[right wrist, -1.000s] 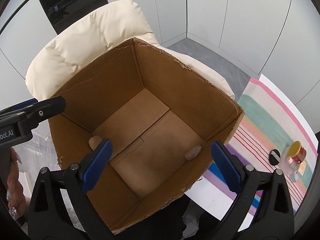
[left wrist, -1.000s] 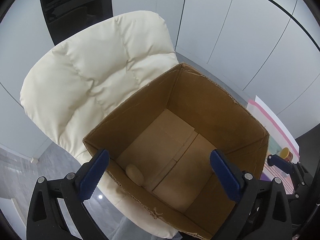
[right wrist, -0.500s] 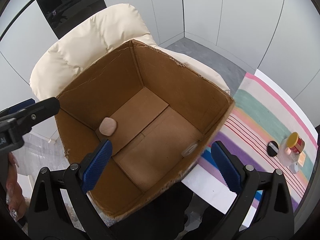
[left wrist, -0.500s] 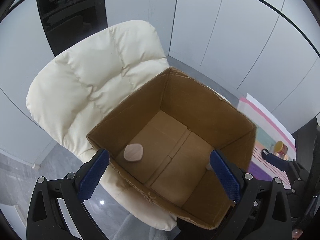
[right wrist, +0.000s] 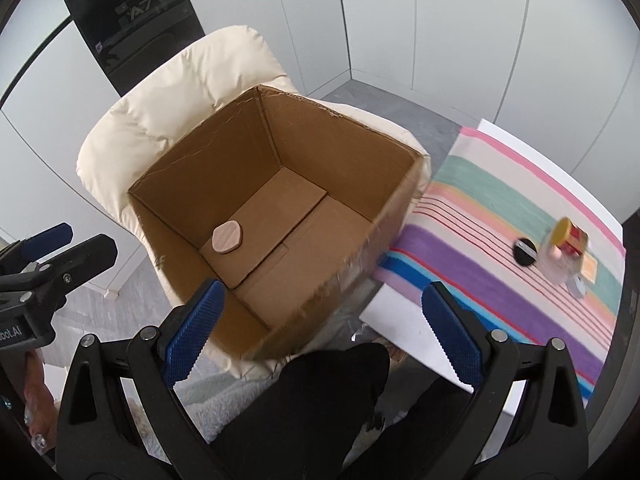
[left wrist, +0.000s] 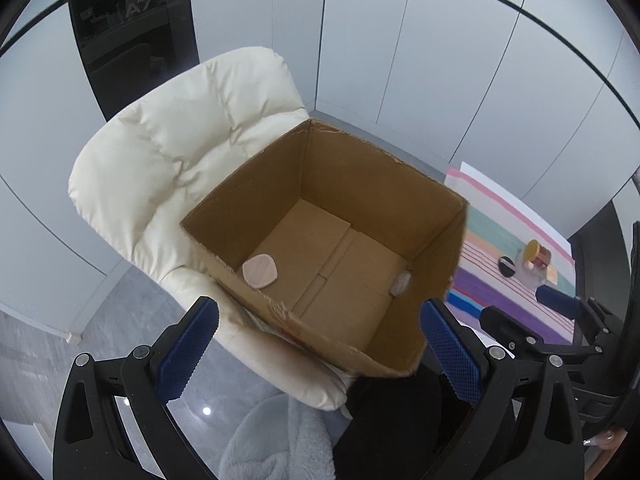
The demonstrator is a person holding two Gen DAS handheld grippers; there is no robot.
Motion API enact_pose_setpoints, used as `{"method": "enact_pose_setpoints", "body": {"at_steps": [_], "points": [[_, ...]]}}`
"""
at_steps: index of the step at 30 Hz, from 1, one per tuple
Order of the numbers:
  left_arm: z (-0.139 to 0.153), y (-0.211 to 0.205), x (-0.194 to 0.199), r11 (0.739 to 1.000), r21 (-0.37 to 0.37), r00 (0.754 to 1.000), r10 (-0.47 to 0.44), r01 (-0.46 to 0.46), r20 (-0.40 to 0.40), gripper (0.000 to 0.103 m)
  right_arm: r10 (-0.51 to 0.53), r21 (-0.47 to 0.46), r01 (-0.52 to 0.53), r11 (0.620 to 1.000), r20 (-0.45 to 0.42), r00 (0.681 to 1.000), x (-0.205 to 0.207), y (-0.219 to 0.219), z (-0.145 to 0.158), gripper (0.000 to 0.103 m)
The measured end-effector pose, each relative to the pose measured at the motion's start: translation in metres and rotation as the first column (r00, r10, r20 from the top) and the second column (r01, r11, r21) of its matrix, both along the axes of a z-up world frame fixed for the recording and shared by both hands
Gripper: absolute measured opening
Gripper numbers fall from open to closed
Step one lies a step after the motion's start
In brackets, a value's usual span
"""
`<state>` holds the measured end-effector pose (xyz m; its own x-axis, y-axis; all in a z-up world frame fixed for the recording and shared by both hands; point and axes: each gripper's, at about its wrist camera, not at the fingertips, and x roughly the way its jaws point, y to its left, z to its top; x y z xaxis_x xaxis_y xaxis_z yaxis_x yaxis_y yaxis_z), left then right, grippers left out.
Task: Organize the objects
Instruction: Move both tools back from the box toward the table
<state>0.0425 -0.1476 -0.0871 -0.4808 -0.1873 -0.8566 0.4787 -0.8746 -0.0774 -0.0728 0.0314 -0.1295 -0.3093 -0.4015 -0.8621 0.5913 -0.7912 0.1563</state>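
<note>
An open cardboard box (left wrist: 384, 184) (right wrist: 340, 136) stands on a cream padded chair (left wrist: 176, 152) (right wrist: 180, 92). Inside lie a flat pink pad (left wrist: 260, 271) (right wrist: 227, 237) and a small pale object (left wrist: 401, 282) by the right wall. My left gripper (left wrist: 320, 352) is open and empty, above the box's near edge. My right gripper (right wrist: 320, 332) is open and empty, also near that edge. On the striped cloth (right wrist: 500, 240) stand a yellow-lidded jar (right wrist: 568, 234) (left wrist: 536, 251) and a black round disc (right wrist: 526, 252) (left wrist: 507, 266).
The striped cloth covers a white table (right wrist: 400, 320) to the right of the chair. White wall panels (left wrist: 440, 60) and a dark glass panel (left wrist: 132, 32) stand behind. Grey fleece fabric (left wrist: 280, 440) and a dark garment (right wrist: 320, 400) lie below the grippers. A clear container (right wrist: 556, 268) sits by the jar.
Both grippers have pulled back and up from the box, so it looks smaller. The pink pad has come into full view on the box floor. More of the striped cloth shows.
</note>
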Motion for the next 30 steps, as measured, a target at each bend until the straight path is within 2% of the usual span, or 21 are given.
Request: {"method": "enact_pose_setpoints", "body": {"at_steps": [4,9,14,25,30], "points": [[0.008,0.011,0.018,0.998,0.059,0.999,-0.012,0.015,-0.052,0.101,-0.011,0.005,0.011,1.000,-0.009,1.000,0.020,0.017,0.005,0.101],[0.003,0.033,0.031,0.999,0.030,0.999,-0.039,0.040,-0.023,0.101,-0.013,0.011,0.013,1.000,0.016,1.000,0.050,0.042,0.000,0.101],[-0.005,0.057,0.038,0.994,0.036,0.995,-0.101,0.101,-0.004,0.101,-0.015,0.028,0.014,1.000,0.028,0.999,0.066,0.061,-0.006,0.101],[0.004,0.085,0.018,0.987,0.011,0.987,-0.158,0.158,-0.009,0.101,-0.105,-0.005,0.105,0.994,0.011,0.994,0.062,0.097,0.002,0.101],[-0.003,0.107,0.000,0.977,0.032,0.977,-0.212,0.212,0.006,0.101,-0.182,-0.003,0.182,0.983,0.003,0.983,0.056,0.128,0.002,0.101]]}}
